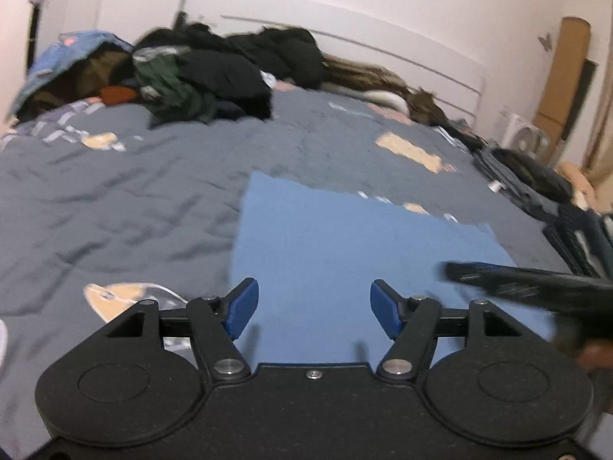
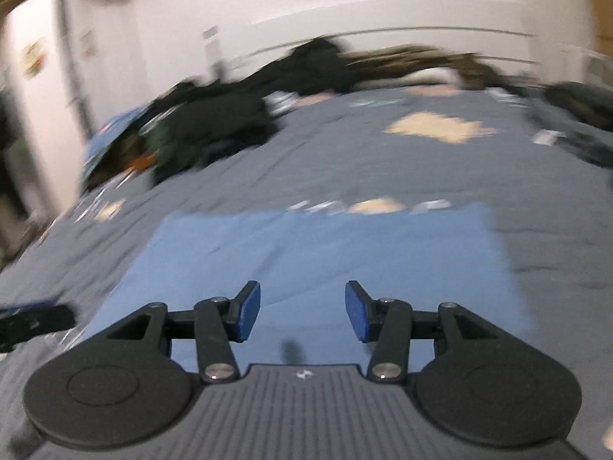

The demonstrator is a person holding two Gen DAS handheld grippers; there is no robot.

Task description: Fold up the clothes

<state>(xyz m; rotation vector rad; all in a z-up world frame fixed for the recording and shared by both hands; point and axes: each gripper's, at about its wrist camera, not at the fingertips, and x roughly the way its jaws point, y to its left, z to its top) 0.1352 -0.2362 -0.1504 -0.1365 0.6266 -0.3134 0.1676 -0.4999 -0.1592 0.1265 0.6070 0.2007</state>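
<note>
Claws sit nearest in both views. The left claw (image 1: 314,308) is open with nothing between its blue pads, over the near edge of the blue cloth (image 1: 345,253). The right claw (image 2: 302,312) is open too, empty, over the same cloth (image 2: 306,253). One such cloth lies flat as a rectangle on the grey bedspread (image 1: 134,199), at the near side of the bed. In the left view the other claw enters blurred from the right. Further off, at the head of the bed, one heap of clothes (image 1: 214,73) lies piled, dark, green and blue pieces mixed; how many I cannot count. More dark items (image 1: 528,176) line the right edge. No containers show.
</note>
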